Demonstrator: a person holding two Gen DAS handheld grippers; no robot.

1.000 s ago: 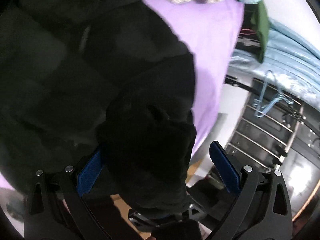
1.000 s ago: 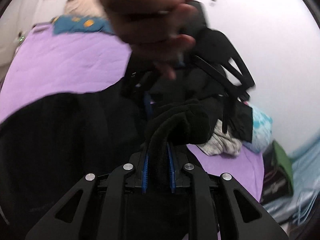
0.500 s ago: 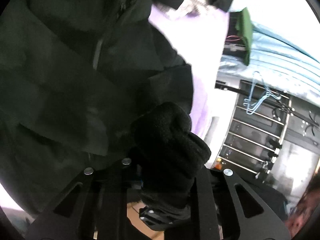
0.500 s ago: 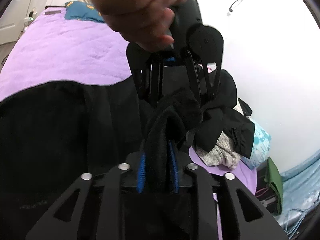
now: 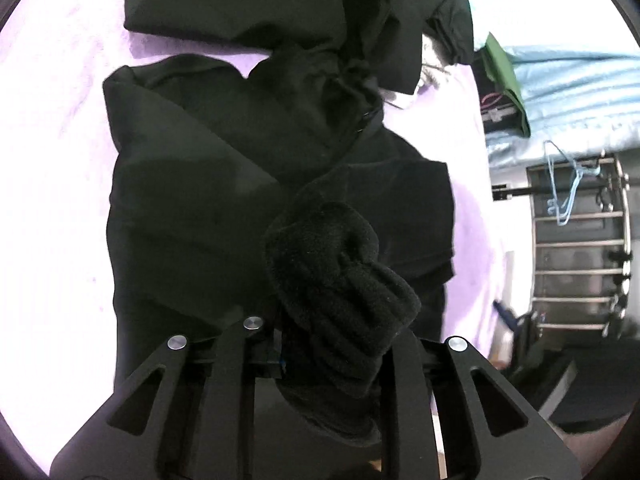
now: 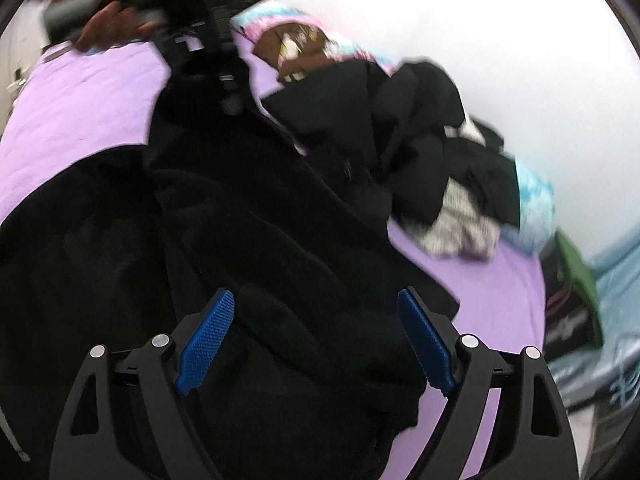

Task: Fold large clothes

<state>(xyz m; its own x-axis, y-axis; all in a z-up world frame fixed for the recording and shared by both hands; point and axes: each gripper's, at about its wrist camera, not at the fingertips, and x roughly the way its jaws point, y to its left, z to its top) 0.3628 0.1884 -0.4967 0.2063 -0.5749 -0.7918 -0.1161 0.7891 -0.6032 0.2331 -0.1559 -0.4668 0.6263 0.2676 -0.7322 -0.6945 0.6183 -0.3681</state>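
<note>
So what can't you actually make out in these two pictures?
- Left claw, left wrist view: its fingertips are buried under the bunched black fleece cuff.
- Black garment, left wrist view: the dark folds merge, so its shape and type are unclear.
- Hand, right wrist view: motion-blurred and cut by the top edge.
- Clothes pile, right wrist view: blurred, individual pieces hard to separate.
- Right claw: plainly open over black cloth.

Your bed wears a purple cover, and the black jacket lies spread across its middle. Beyond it, toward the wall, you have a heap of dark clothes with a pale patterned garment at its edge and a blue patterned pillow just beside.
</note>
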